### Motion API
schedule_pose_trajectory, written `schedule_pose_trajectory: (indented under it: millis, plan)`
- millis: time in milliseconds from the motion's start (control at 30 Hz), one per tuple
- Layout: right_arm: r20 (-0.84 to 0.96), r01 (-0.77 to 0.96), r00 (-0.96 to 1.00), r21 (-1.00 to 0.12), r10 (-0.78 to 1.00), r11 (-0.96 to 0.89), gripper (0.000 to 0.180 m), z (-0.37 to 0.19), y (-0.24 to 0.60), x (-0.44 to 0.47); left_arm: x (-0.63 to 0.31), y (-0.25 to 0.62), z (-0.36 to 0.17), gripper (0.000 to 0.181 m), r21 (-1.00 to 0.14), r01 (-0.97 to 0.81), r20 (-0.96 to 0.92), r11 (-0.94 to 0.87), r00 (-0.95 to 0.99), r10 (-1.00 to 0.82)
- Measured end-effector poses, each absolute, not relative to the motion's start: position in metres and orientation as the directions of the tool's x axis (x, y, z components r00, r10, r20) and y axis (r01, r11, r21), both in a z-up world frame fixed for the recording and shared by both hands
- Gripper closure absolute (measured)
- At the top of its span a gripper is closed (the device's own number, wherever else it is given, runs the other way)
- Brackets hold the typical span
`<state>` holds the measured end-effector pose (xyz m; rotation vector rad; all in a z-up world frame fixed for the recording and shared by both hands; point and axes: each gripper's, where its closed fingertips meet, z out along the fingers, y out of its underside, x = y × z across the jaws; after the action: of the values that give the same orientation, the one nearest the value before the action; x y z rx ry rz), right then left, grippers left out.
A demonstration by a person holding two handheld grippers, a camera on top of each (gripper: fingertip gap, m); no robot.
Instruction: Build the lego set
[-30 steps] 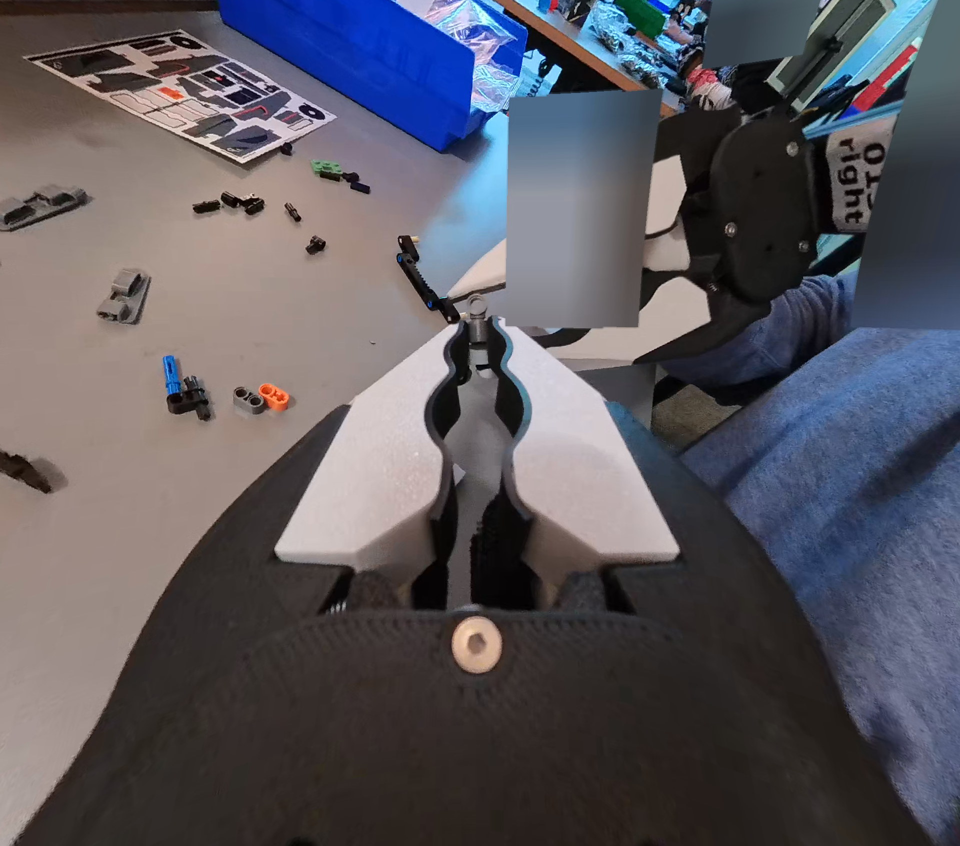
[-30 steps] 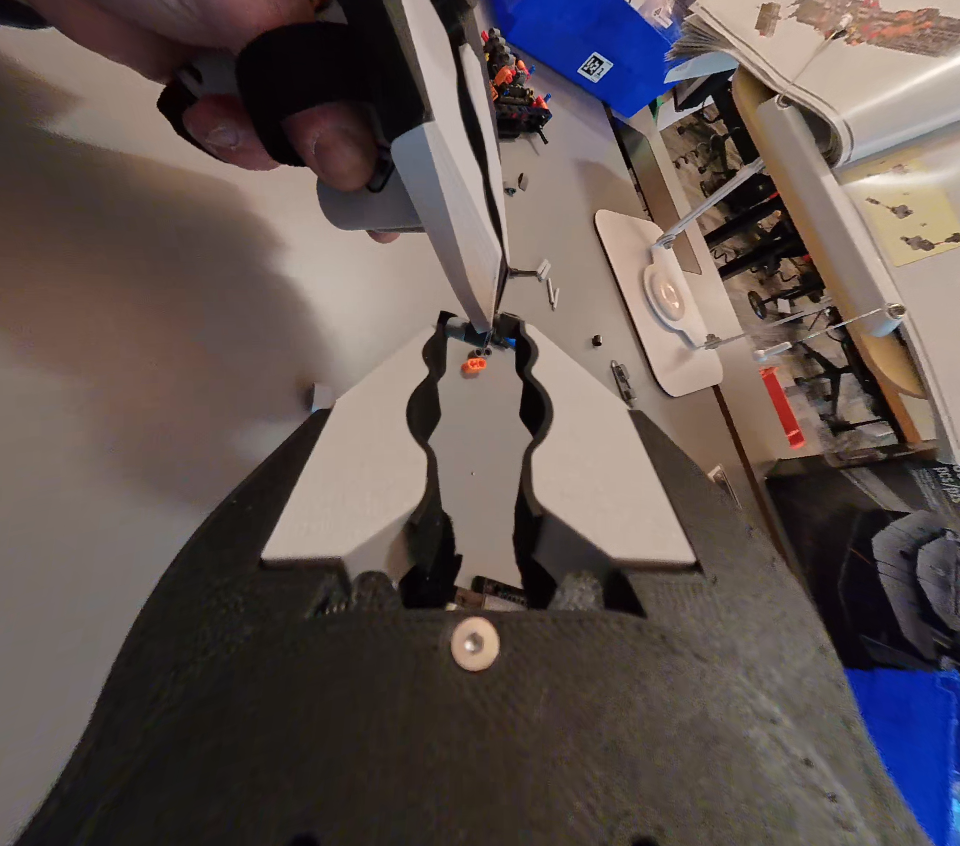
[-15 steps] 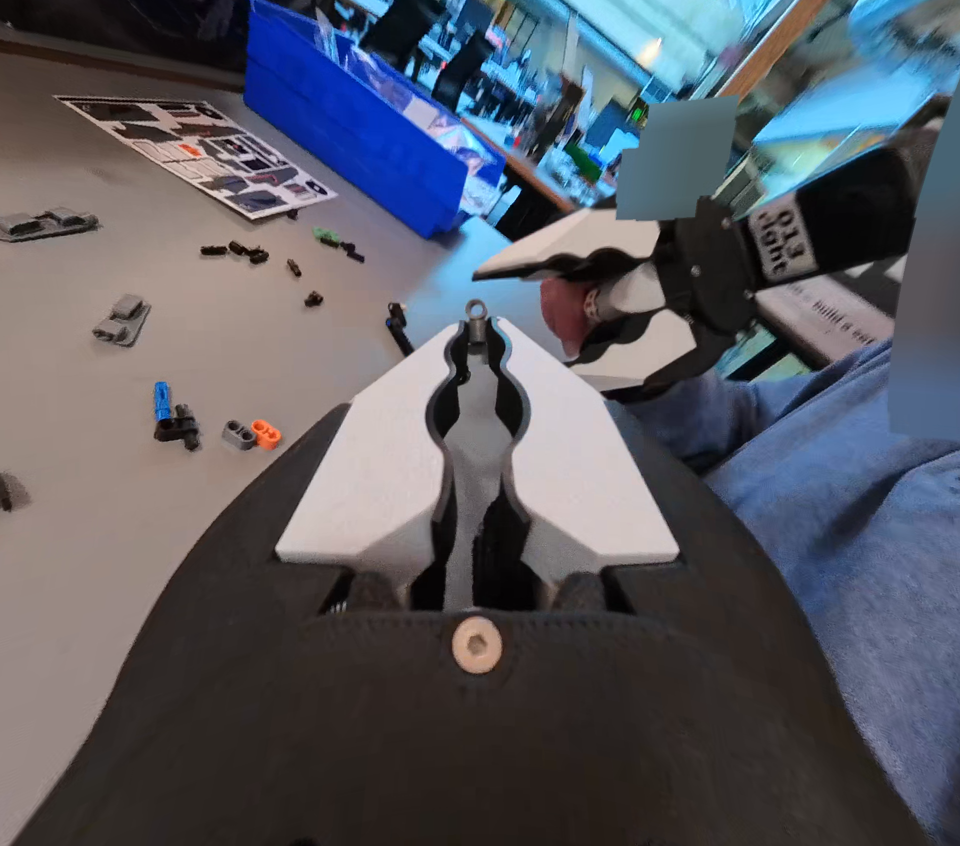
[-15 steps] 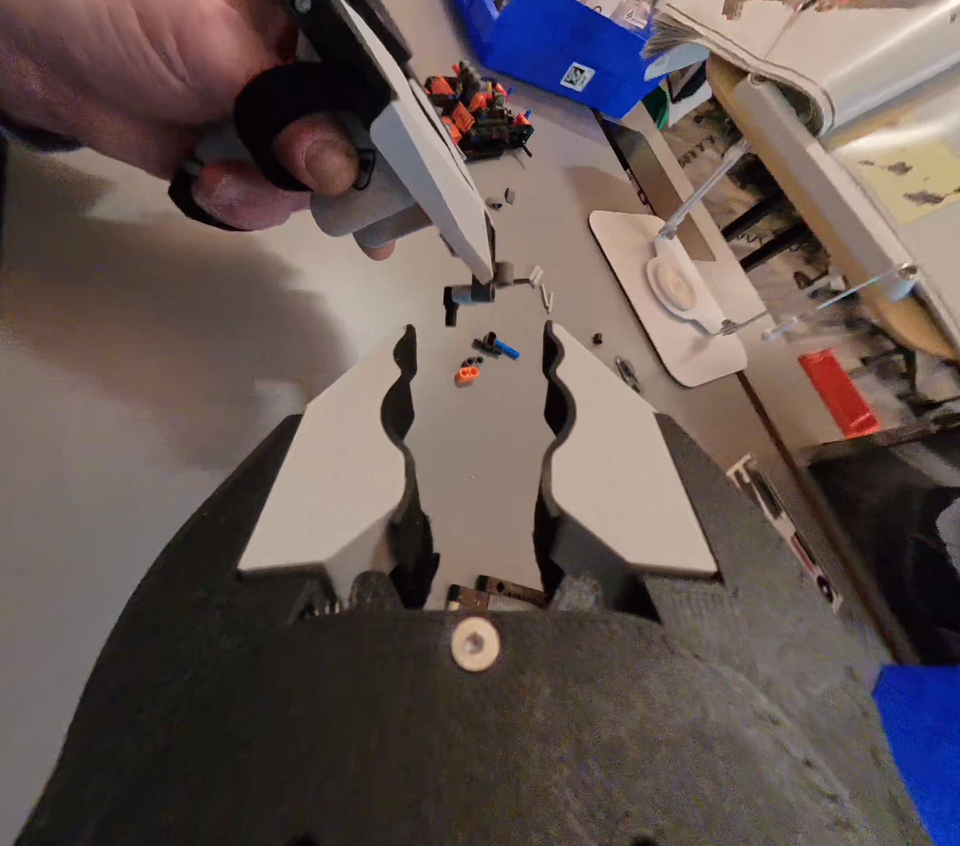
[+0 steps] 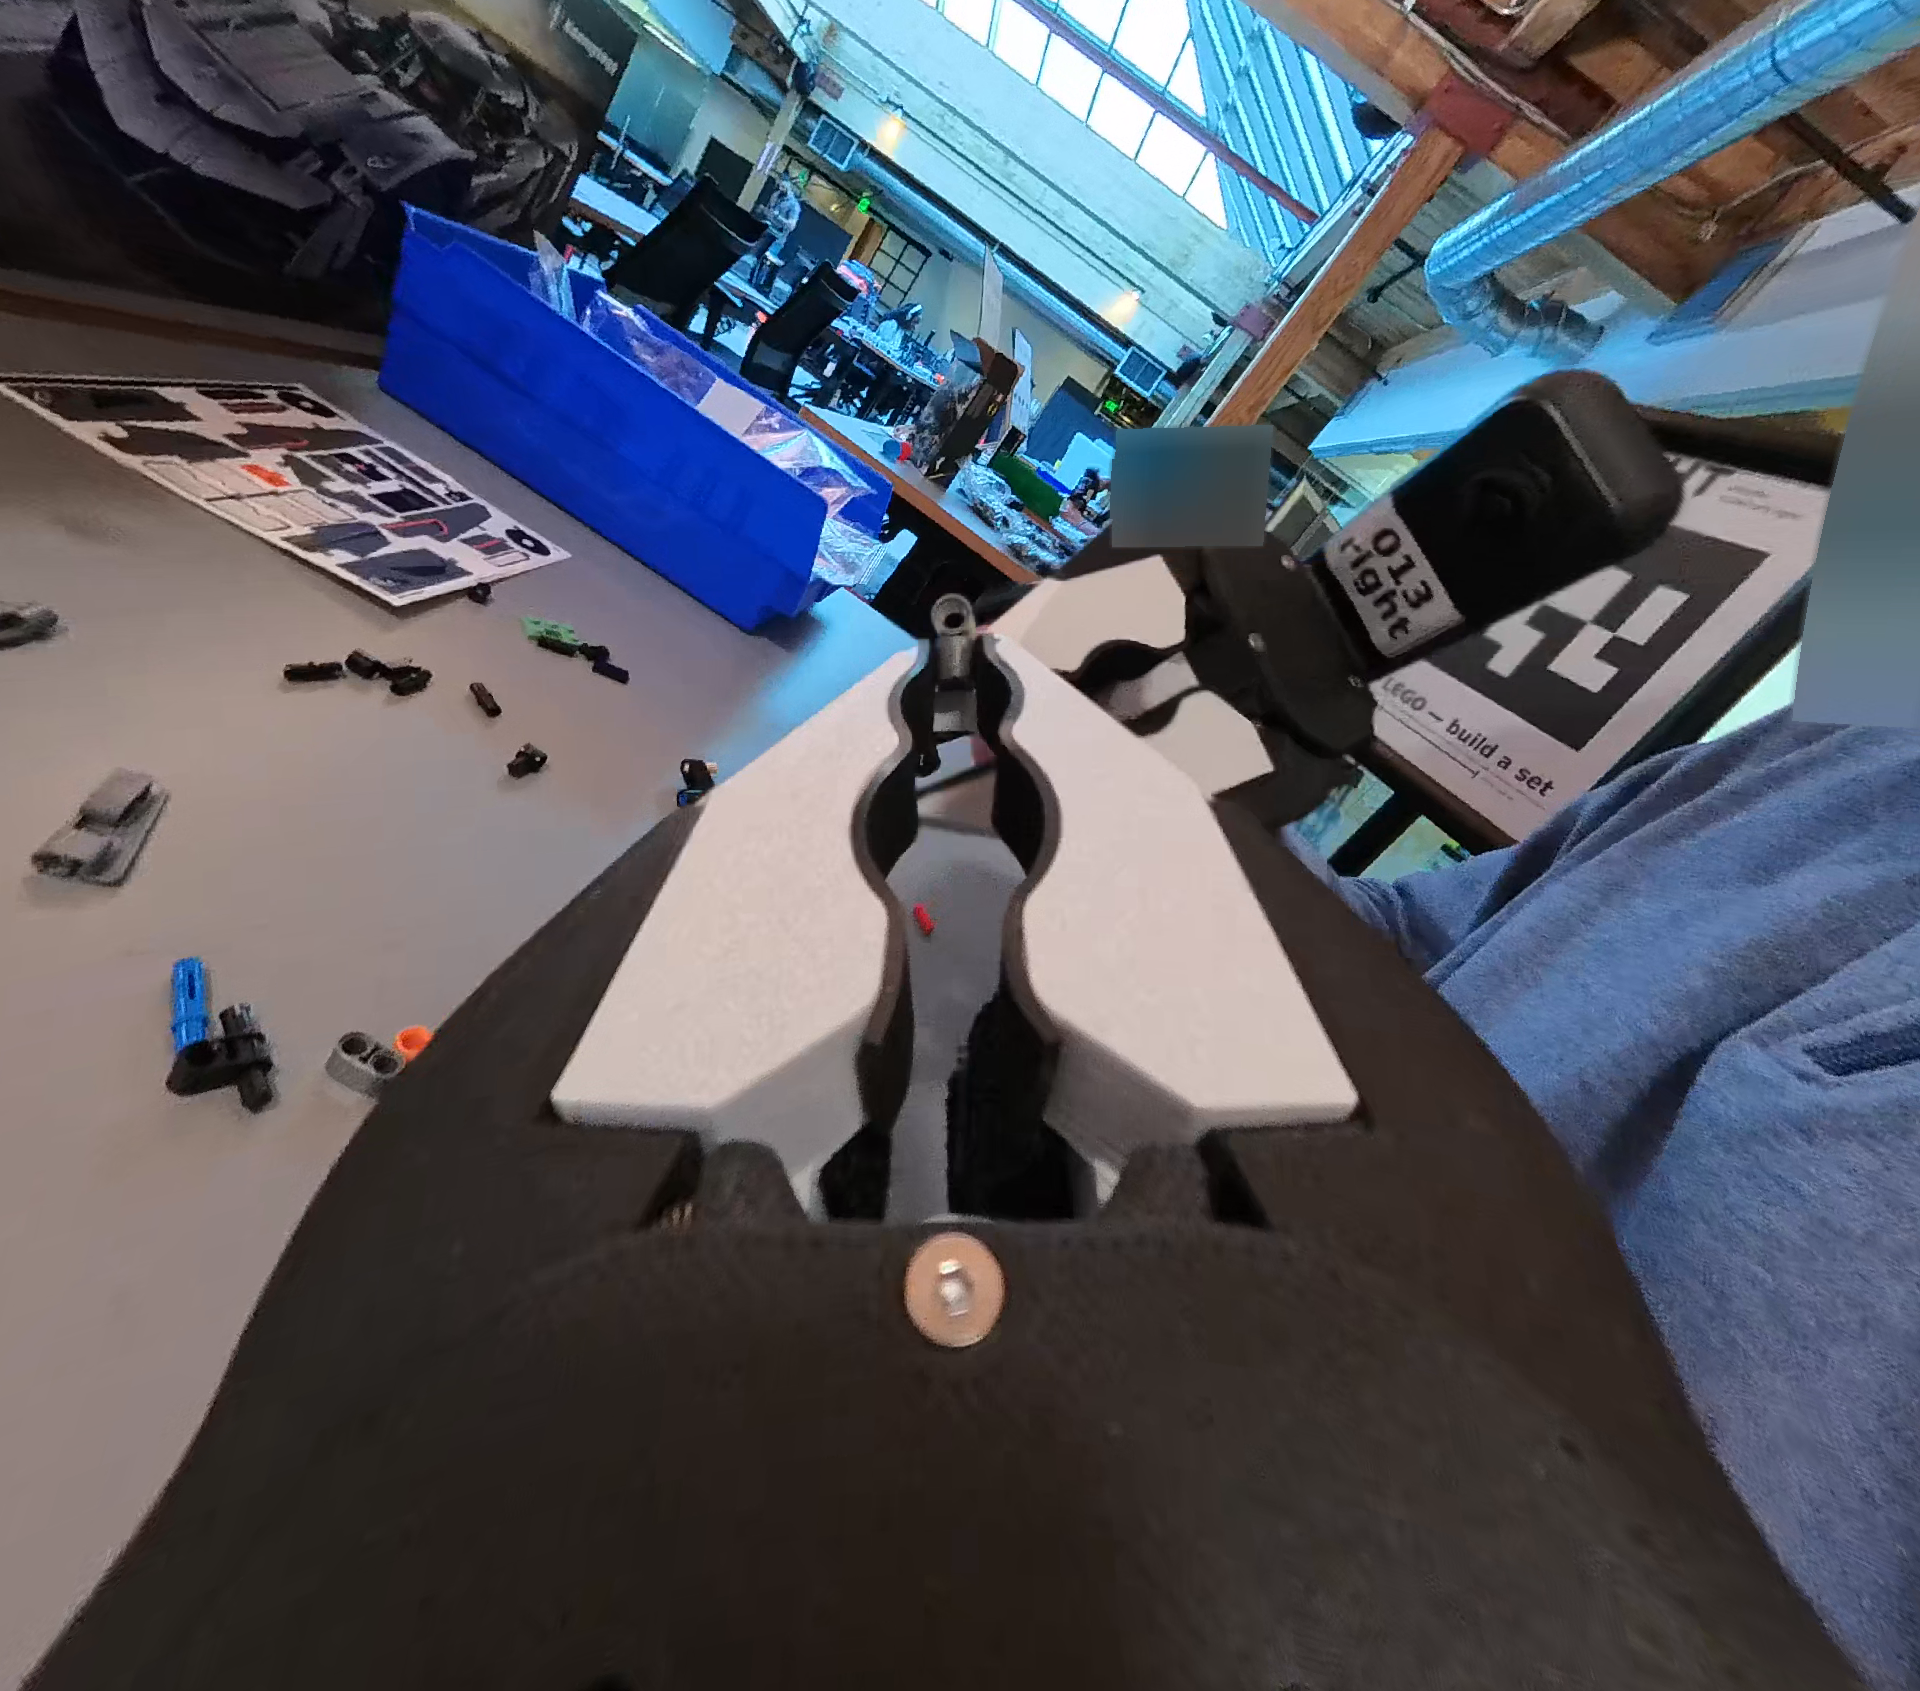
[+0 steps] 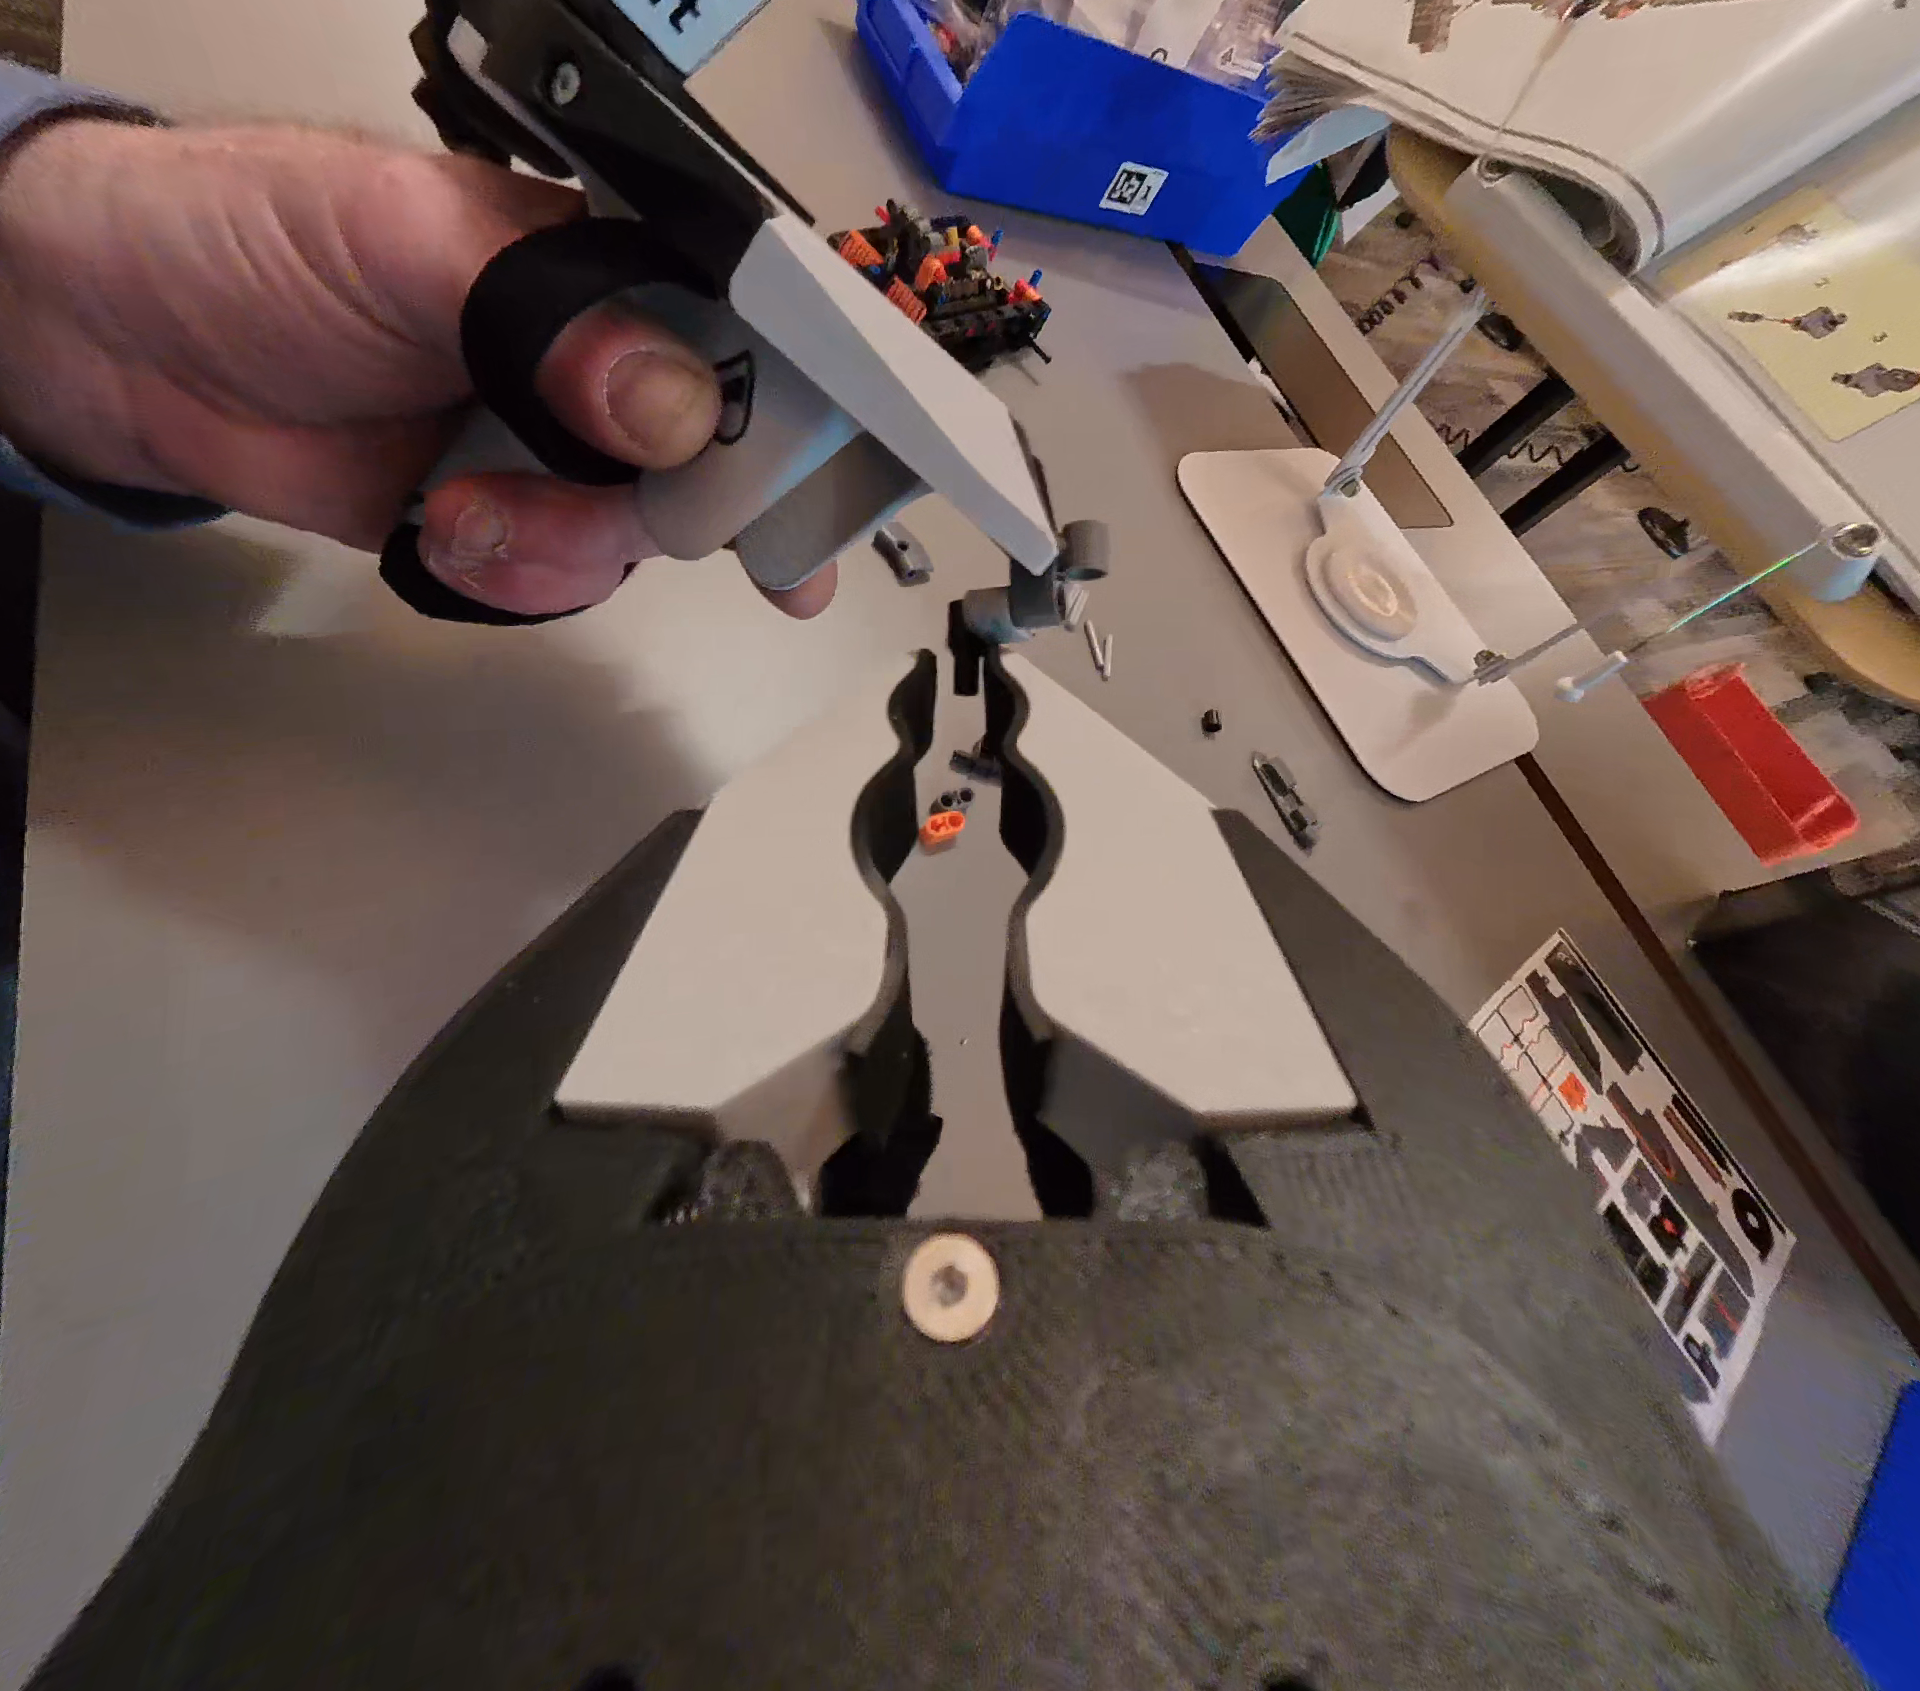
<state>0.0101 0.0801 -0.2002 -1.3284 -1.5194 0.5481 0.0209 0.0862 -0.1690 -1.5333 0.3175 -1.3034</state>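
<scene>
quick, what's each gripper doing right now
Left gripper: shut on a small grey lego piece.
Right gripper: open, holding nothing.

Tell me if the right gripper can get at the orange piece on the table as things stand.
Probably yes: the right gripper is open and empty, and the orange piece lies bare on the table ahead; only the left gripper hovers above, farther on.

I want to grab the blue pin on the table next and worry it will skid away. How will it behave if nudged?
The blue pin looks round, so alone it might roll. It seems plugged into a black connector lying flat, which probably stops that. Both look small and light, so a push likely slides them across the smooth grey table.
</scene>
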Motion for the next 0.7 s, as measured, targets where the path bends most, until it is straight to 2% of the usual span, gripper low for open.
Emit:
schedule_pose_trajectory:
  millis: [100,233,300,700]
  plan:
    - [0.360,0.449,0.112,-0.850,0.926,0.276,0.174,-0.195,0.084,0.006,0.016,0.088,-0.162,0.176,-0.820,0.417,0.548,-0.392,0.371,-0.750]
    - [0.358,0.439,0.156,-0.860,0.921,0.260,0.153,-0.188,0.095,-0.001,0.003,0.093,-0.154,0.176,-0.835,0.430,0.519,-0.343,0.407,-0.751]
    - [0.380,0.436,0.165,-0.856,0.910,0.278,0.148,-0.184,0.099,-0.005,-0.004,0.097,-0.149,0.176,-0.837,0.441,0.512,-0.324,0.421,-0.749]
    - [0.311,0.399,0.188,-0.891,0.932,0.217,0.143,-0.182,0.113,-0.032,-0.023,0.116,-0.142,0.176,-0.864,0.438,0.464,-0.248,0.504,-0.729]
